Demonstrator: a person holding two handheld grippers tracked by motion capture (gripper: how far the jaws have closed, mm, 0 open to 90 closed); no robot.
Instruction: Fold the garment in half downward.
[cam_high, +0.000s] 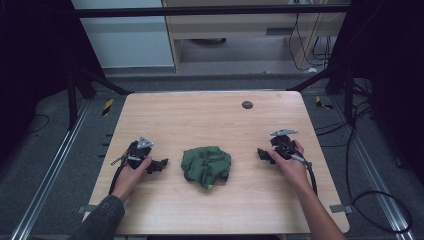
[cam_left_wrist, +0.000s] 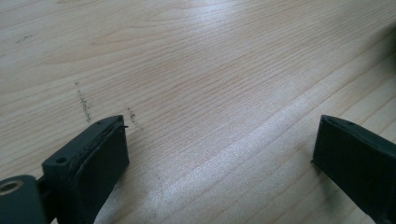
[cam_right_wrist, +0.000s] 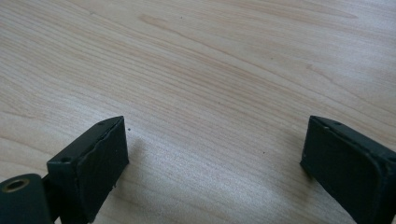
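Both jaws spread wide, nothing held — left gripper (cam_high: 159, 165) and right gripper (cam_high: 264, 154) rest on the wooden table (cam_high: 210, 115) either side of a crumpled green cloth (cam_high: 206, 166), which sits mid-table, near both but touching neither. Likely risk: a pinch on that loose heap catches several folds or drags it — it's bunched. Dark round grommet (cam_high: 247, 104) sits far back, nothing blocks approach.

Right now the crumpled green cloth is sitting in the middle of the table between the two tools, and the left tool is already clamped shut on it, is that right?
Not quite. The green cloth does lie mid-table between the two tools, but the left tool is not shut on it. In the left gripper view its jaws stand wide apart over bare wood of the table, and the high view shows a gap between that tool and the cloth.
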